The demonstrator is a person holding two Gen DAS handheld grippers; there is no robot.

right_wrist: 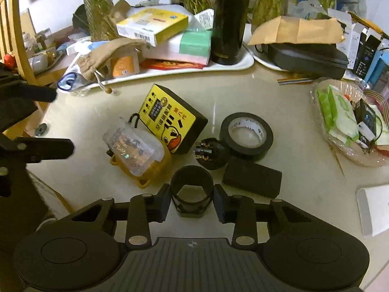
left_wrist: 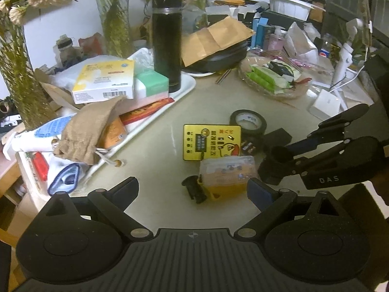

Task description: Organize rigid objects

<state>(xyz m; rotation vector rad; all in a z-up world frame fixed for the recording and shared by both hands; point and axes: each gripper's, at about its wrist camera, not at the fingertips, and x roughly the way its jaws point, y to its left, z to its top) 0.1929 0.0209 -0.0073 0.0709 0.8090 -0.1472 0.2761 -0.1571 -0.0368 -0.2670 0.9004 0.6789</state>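
My right gripper (right_wrist: 192,202) is shut on a short black hollow tube (right_wrist: 192,189) that stands on the table's near side. In the left wrist view the right gripper (left_wrist: 279,157) holds that tube (left_wrist: 277,154) at the right. My left gripper (left_wrist: 193,191) is open low over the table. A small black cylinder (left_wrist: 194,189) and a yellow case with a clear lid (left_wrist: 226,177) lie between its fingers, untouched. Beyond lie a yellow-faced black box (right_wrist: 170,119), a black tape roll (right_wrist: 246,133), a black plug (right_wrist: 211,152) and a black block (right_wrist: 251,178).
A white tray (right_wrist: 243,63) at the back holds a tall black flask (right_wrist: 229,19), boxes and a burlap pouch (right_wrist: 107,56). A glass dish of packets (right_wrist: 345,121) sits at the right and a white box (right_wrist: 374,209) near the right edge. Vases of stems line the wall.
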